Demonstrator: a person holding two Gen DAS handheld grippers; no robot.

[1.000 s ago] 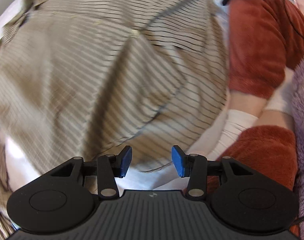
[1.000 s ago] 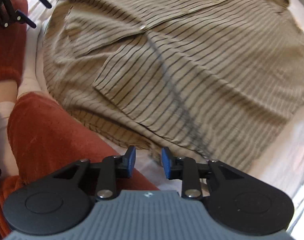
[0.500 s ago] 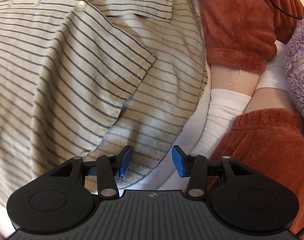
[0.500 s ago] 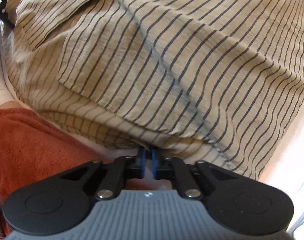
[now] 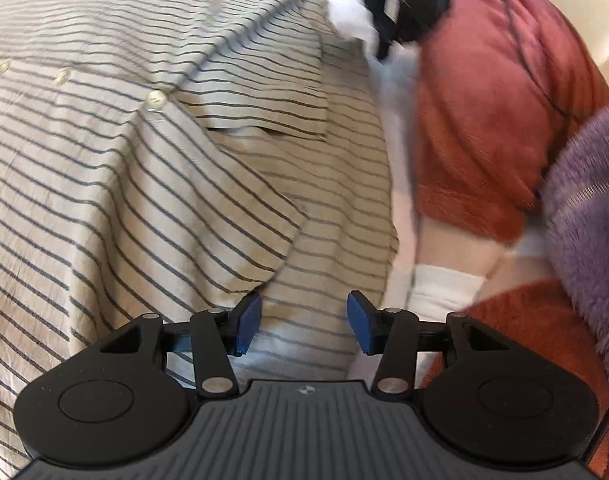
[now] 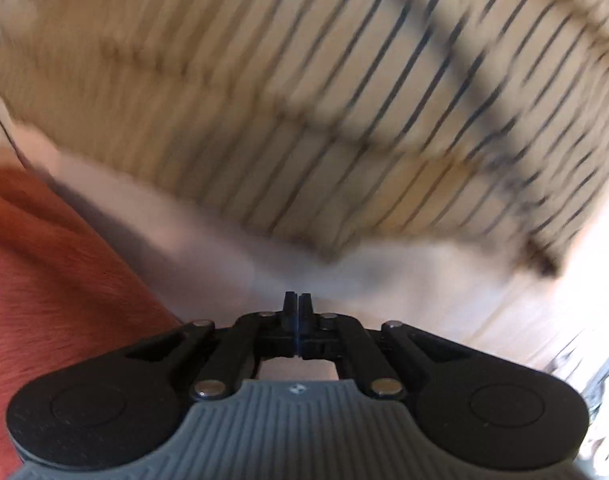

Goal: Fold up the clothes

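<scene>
Hovering over striped shirt (image 5: 144, 200), left gripper (image 5: 300, 326) spread, just widening; right gripper (image 6: 298, 308) pressed together, empty.

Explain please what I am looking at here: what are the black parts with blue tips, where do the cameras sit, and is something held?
No robot: a person carries a hand-held two-finger tool in each hand, with a camera on each looking along its fingers. The left view shows the left gripper open above the hem of a beige striped shirt lying on a white surface. The right view, blurred, shows the right gripper shut; its tips appear empty, the shirt just beyond them. The rust-red fabric is the person's clothing.
</scene>
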